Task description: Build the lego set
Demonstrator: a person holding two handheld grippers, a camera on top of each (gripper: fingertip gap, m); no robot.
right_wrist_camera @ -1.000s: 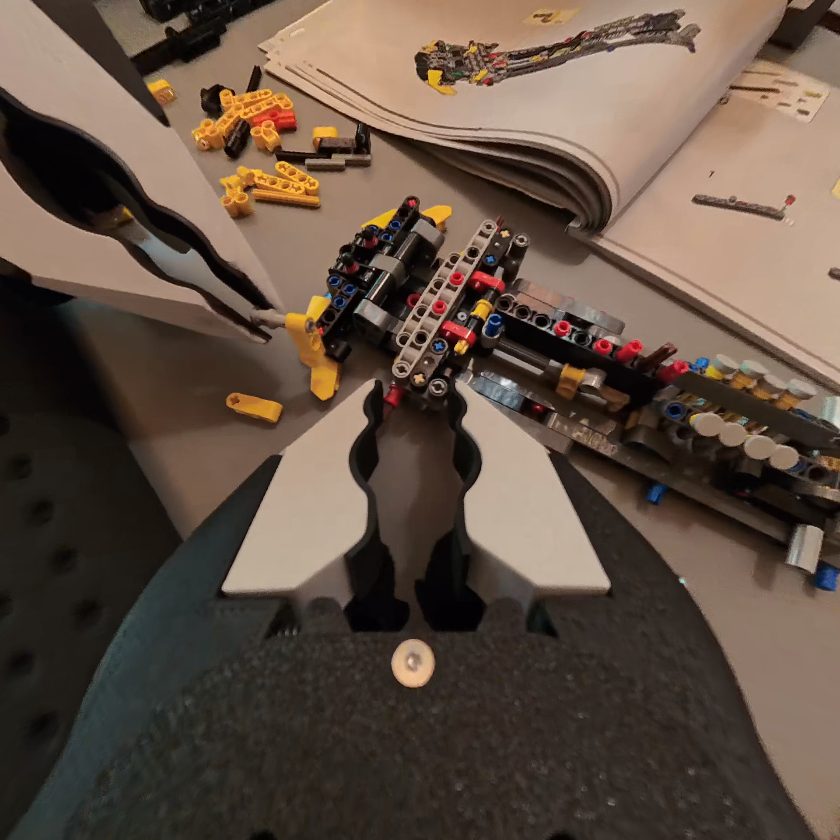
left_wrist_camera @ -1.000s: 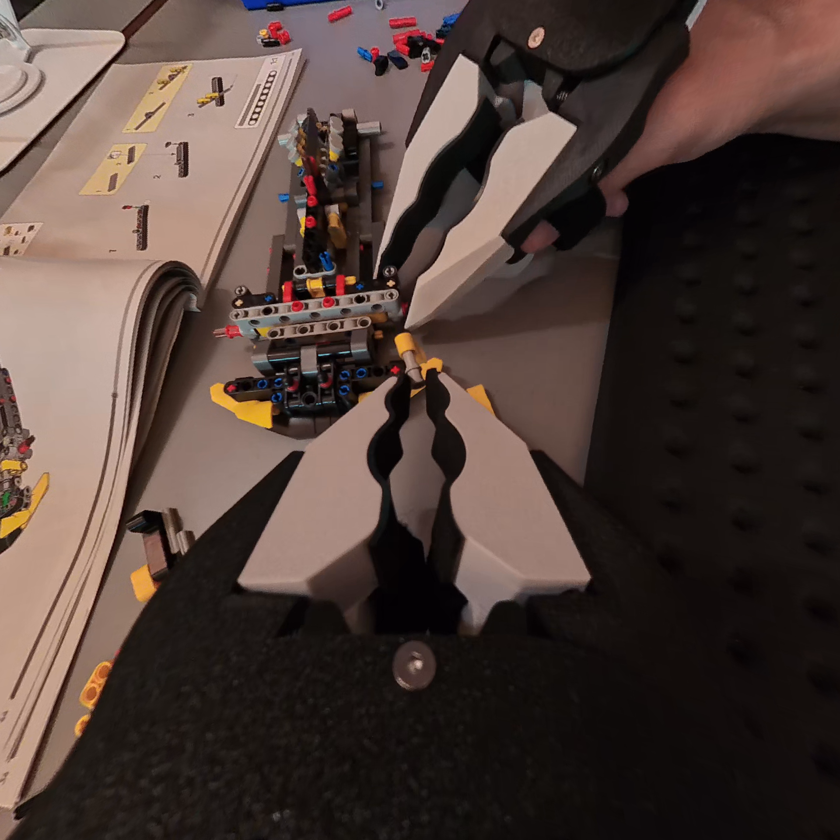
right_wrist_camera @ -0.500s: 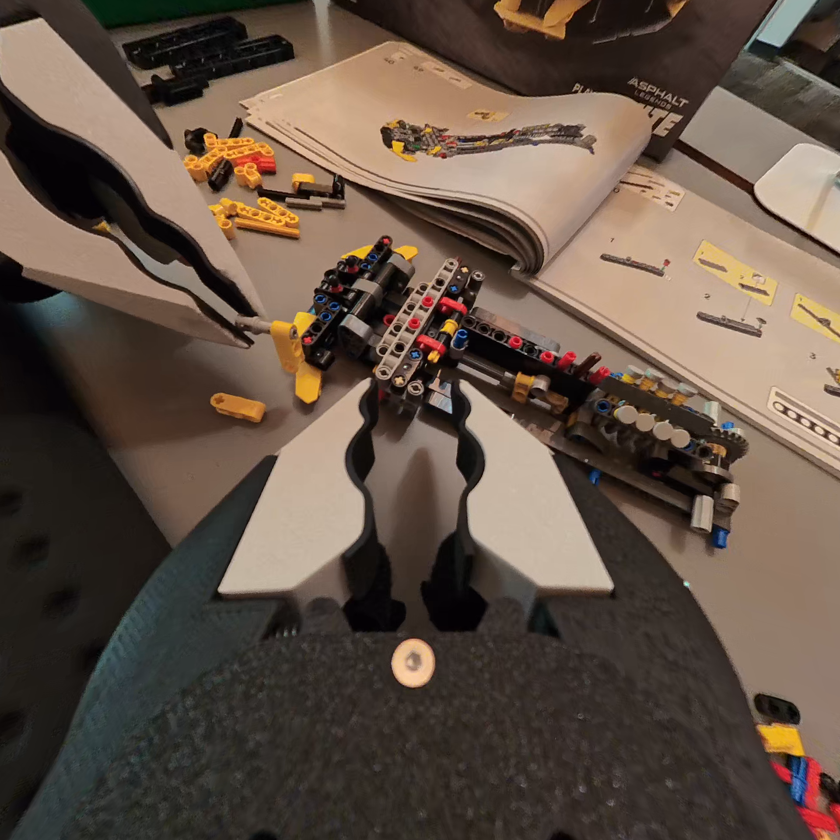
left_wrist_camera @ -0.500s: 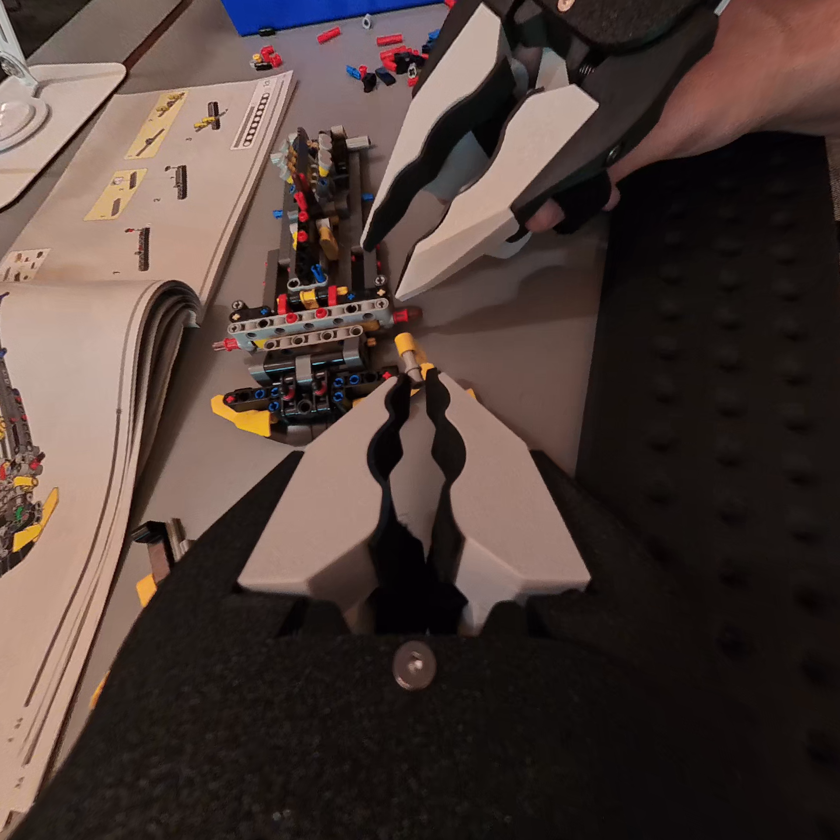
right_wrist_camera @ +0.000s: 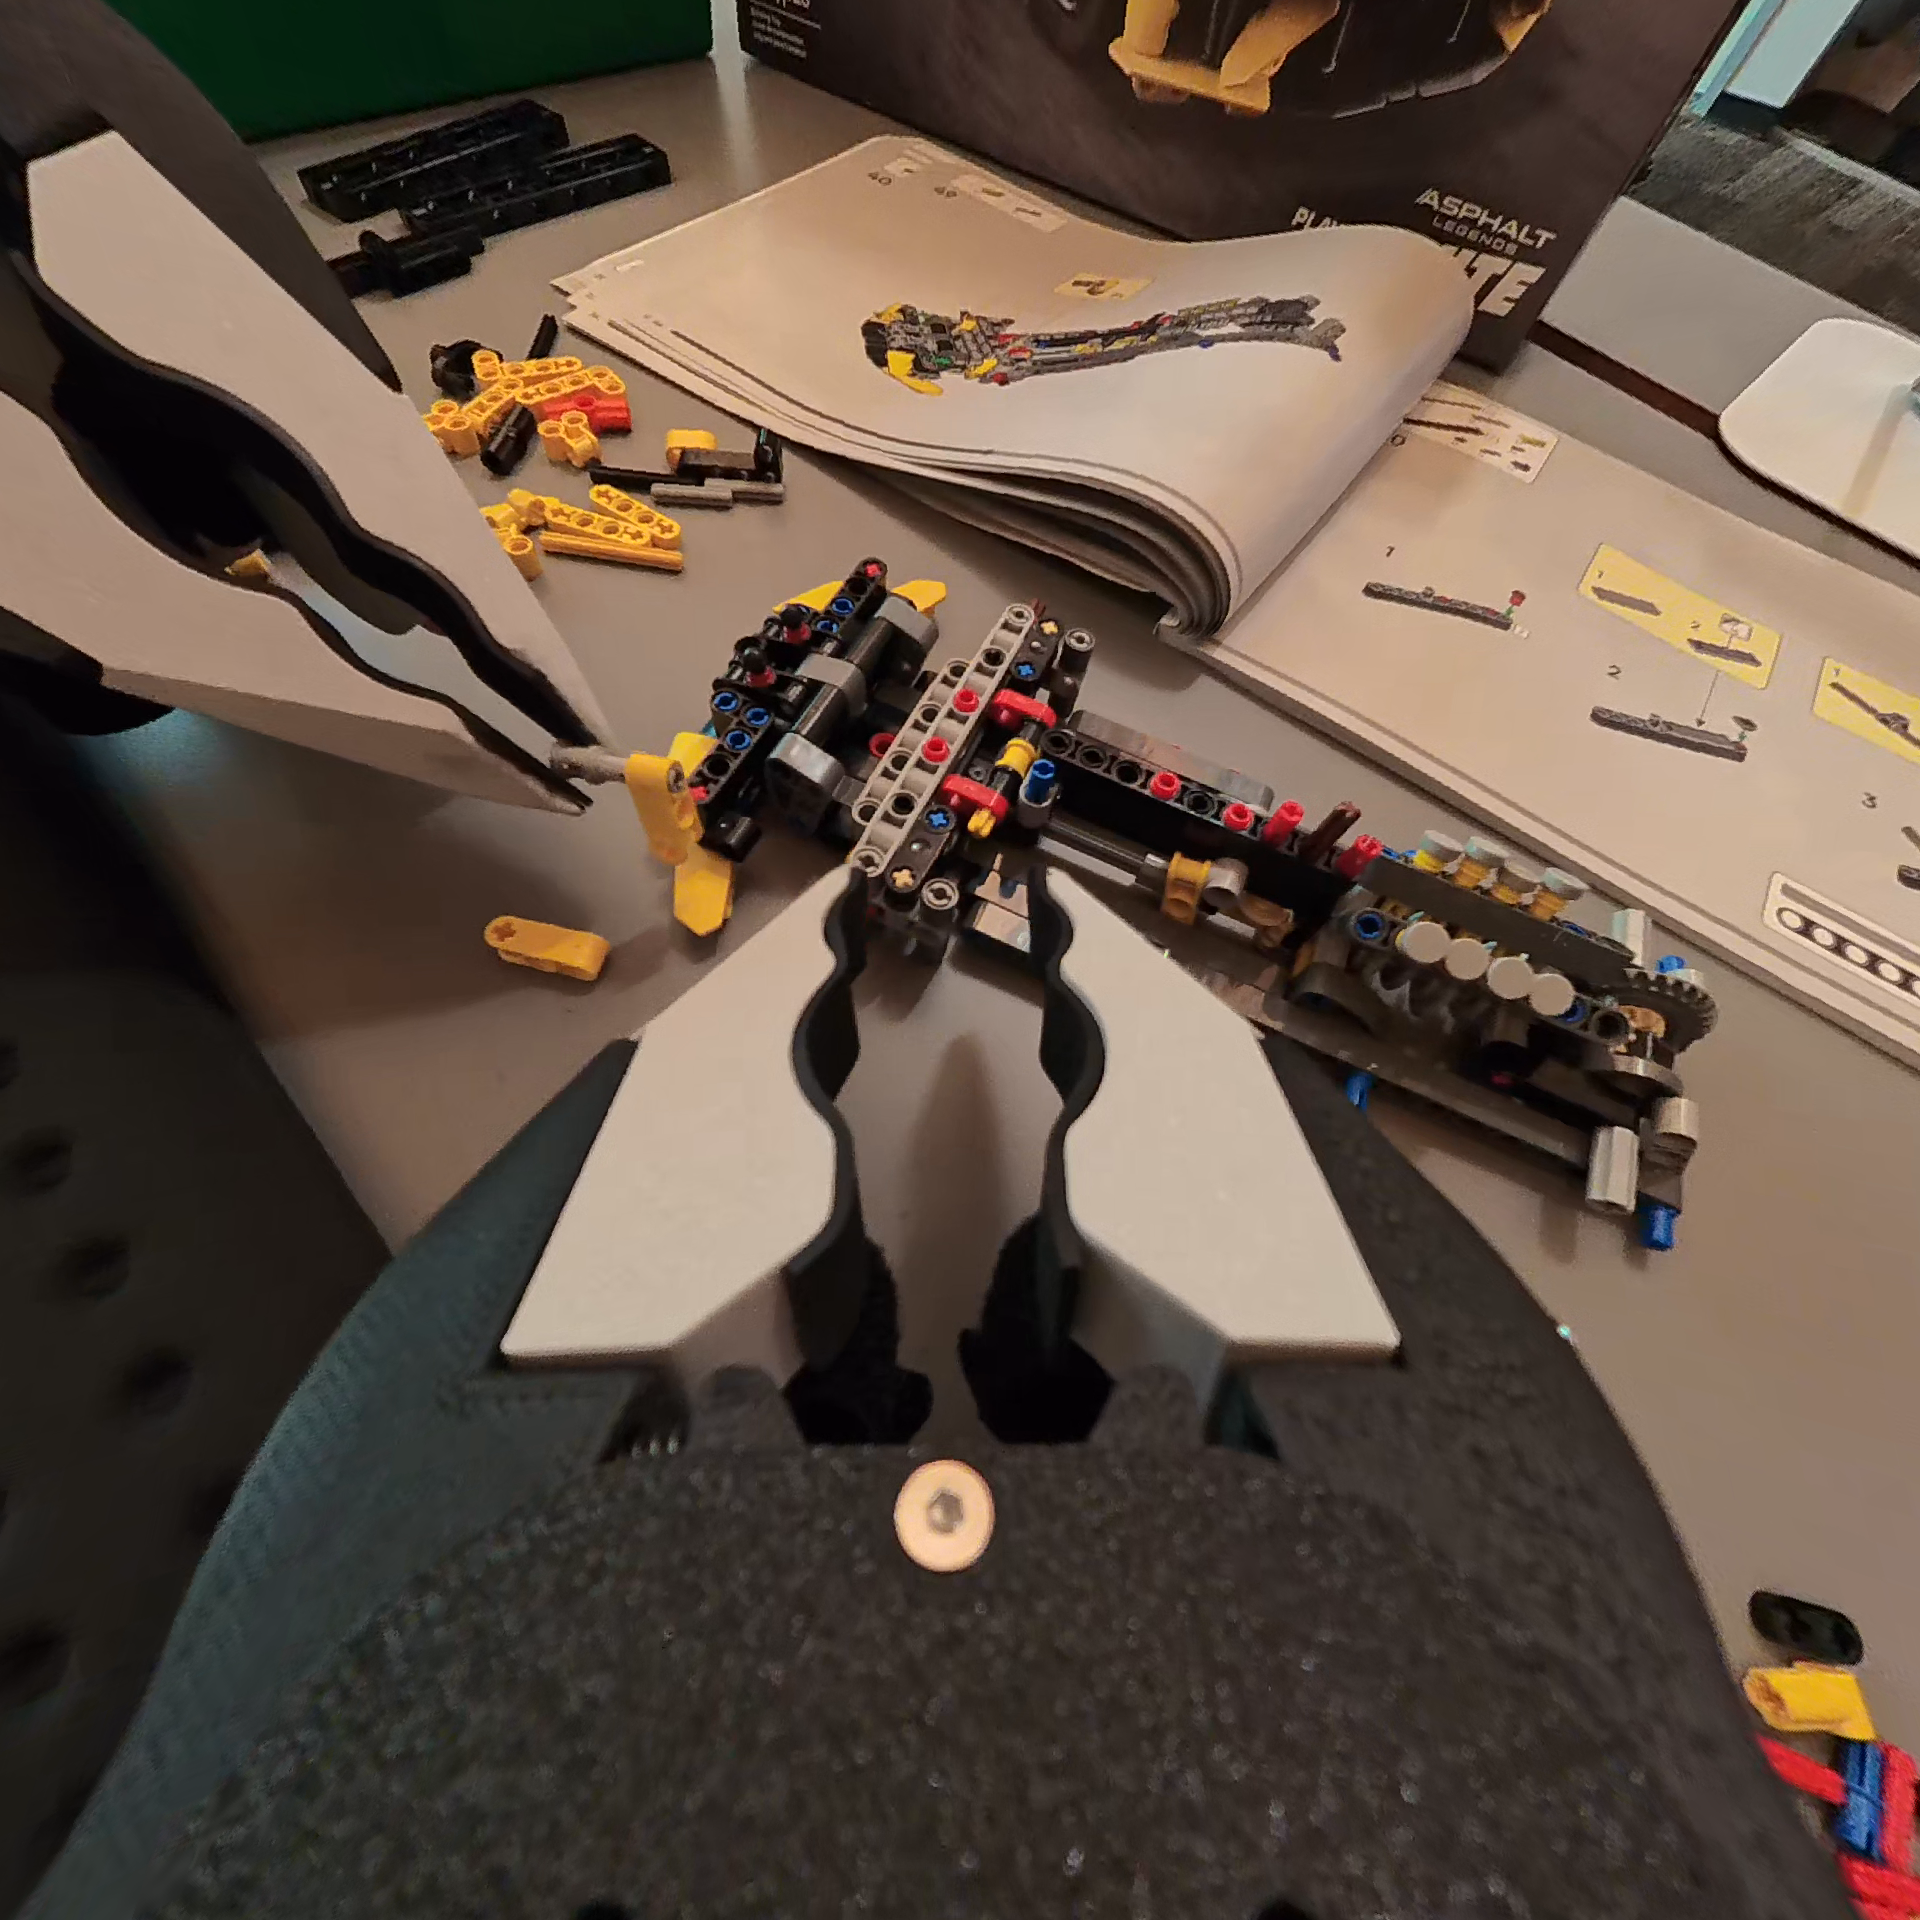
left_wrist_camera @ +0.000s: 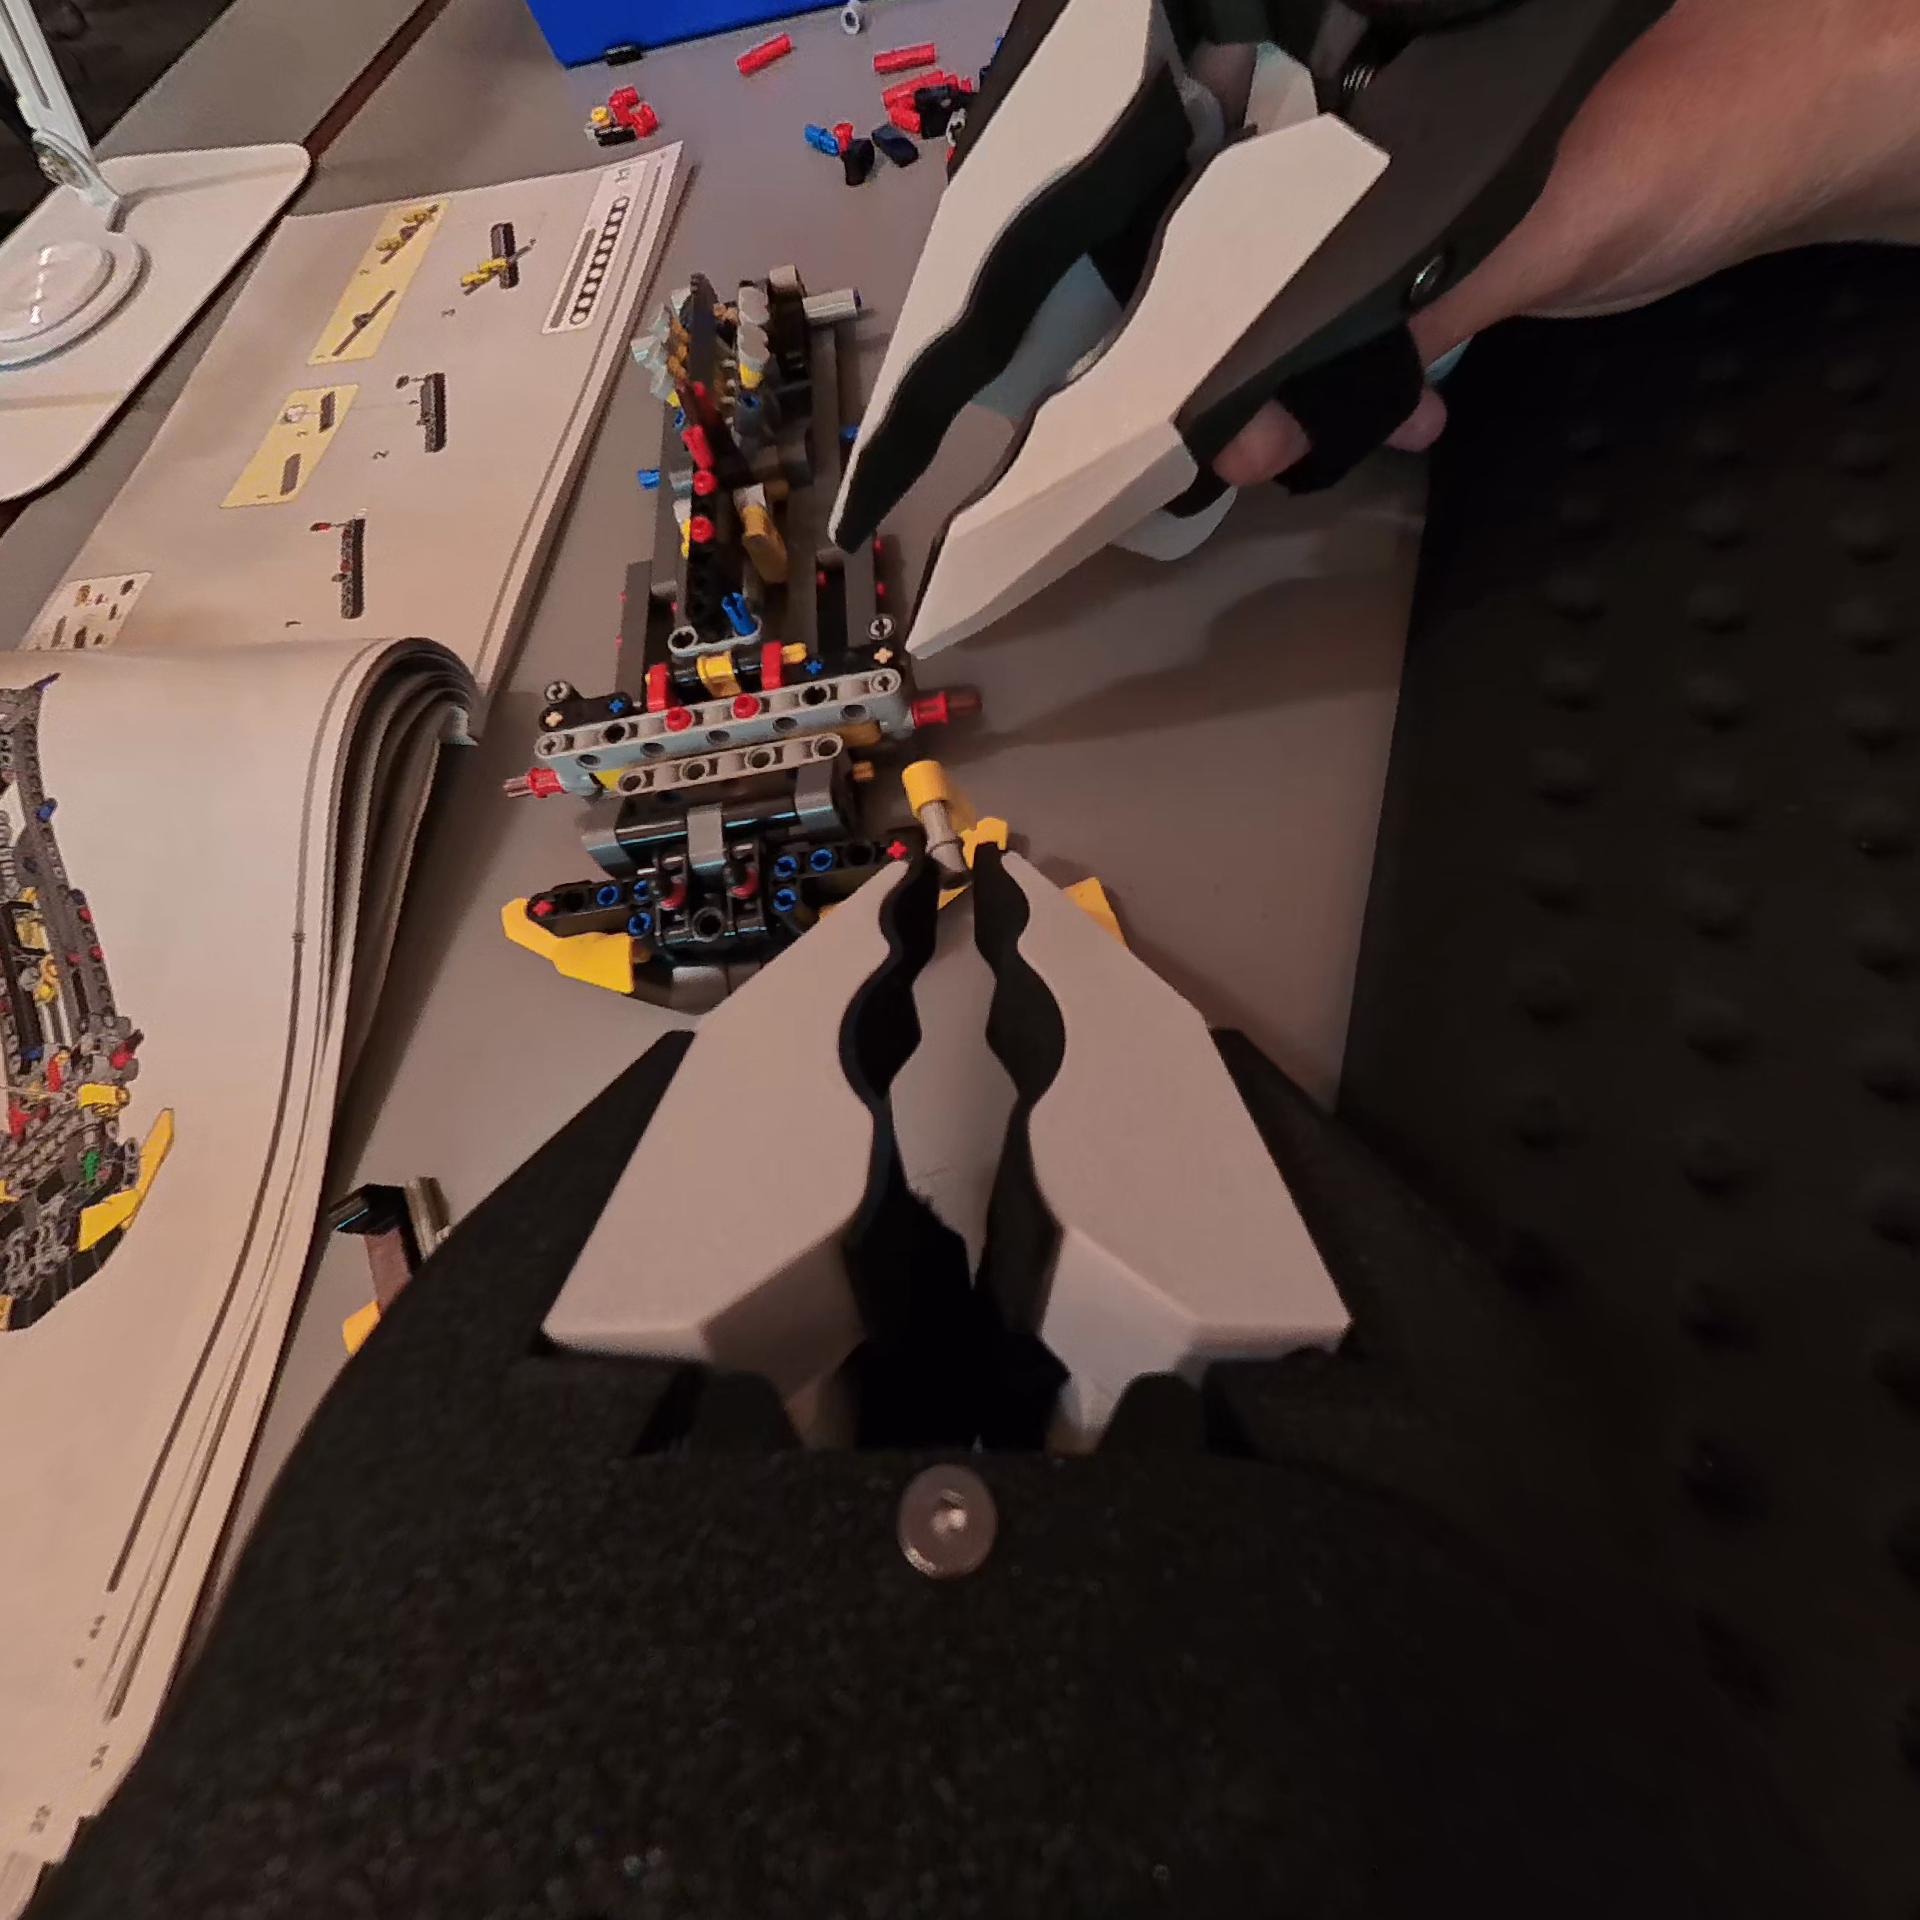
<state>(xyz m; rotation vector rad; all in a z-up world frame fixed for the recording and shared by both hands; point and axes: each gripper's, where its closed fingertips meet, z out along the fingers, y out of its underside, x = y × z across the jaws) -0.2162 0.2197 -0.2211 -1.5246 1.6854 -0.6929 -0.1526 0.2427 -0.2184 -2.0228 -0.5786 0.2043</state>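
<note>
Since a second ago my right tool (right_wrist_camera: 945, 894) has backed a little off the chassis (right_wrist_camera: 1039, 790), its jaws apart and empty, tips just beside the grey beam (right_wrist_camera: 935, 748). My left tool (left_wrist_camera: 951, 873) has not shifted: it is closed on a grey pin (right_wrist_camera: 592, 762) carrying a yellow connector (right_wrist_camera: 665, 795), which touches the model's front corner. That long chassis lies mid-worktop, alongside the open instruction booklet (right_wrist_camera: 1143, 436), with loose yellow parts (right_wrist_camera: 561, 520) toward the far edge. I judge I am seating this connector. Next I need the right tool bracing the model while the left pushes the pin straight in.
</note>
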